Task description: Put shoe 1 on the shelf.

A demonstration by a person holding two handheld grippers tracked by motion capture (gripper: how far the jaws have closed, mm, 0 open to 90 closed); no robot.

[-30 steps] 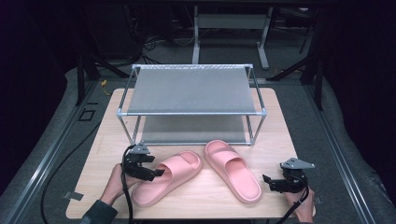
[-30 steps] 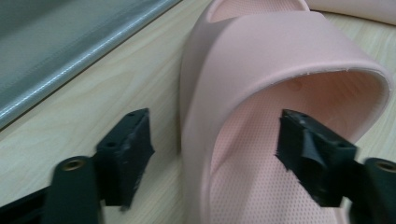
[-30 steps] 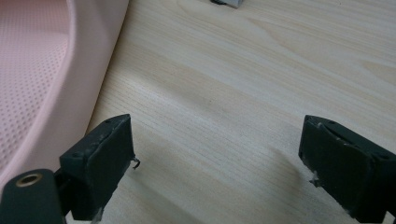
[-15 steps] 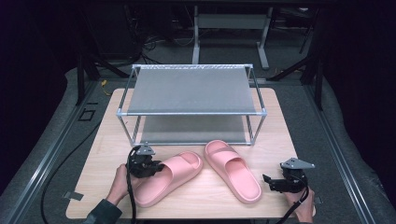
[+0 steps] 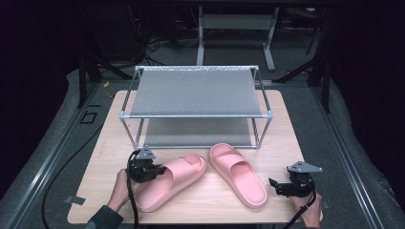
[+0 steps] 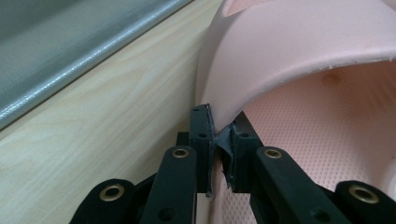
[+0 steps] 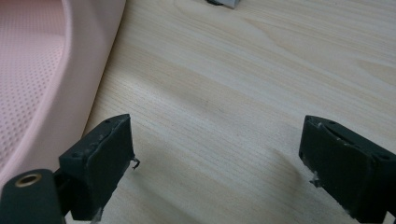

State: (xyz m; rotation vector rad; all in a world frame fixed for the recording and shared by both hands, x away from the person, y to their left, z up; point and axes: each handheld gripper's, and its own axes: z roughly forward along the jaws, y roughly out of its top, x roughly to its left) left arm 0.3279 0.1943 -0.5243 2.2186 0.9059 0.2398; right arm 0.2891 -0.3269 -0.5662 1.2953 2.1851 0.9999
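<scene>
Two pink slide sandals lie on the wooden table (image 5: 105,152) in front of a two-tier rack. The left sandal (image 5: 174,179) points toward the rack, and my left gripper (image 5: 157,171) is shut on its side wall. In the left gripper view the two jaws pinch the thin pink edge of the left sandal (image 6: 299,60) at the left gripper (image 6: 219,140), just below the strap. The right sandal (image 5: 239,174) lies free. My right gripper (image 5: 277,186) stands open low over bare wood, just right of the right sandal (image 7: 42,79), with nothing between the jaws of the right gripper (image 7: 217,158).
The grey mesh rack (image 5: 196,90) with a metal frame stands at the table's back half, its lower shelf (image 5: 196,131) just behind the sandals. Black cables (image 5: 62,176) trail off the left side. Dark floor and a desk frame lie beyond.
My left gripper has moved right onto the left sandal's side and has shut on its edge. The right gripper has stayed where it was, still open.
</scene>
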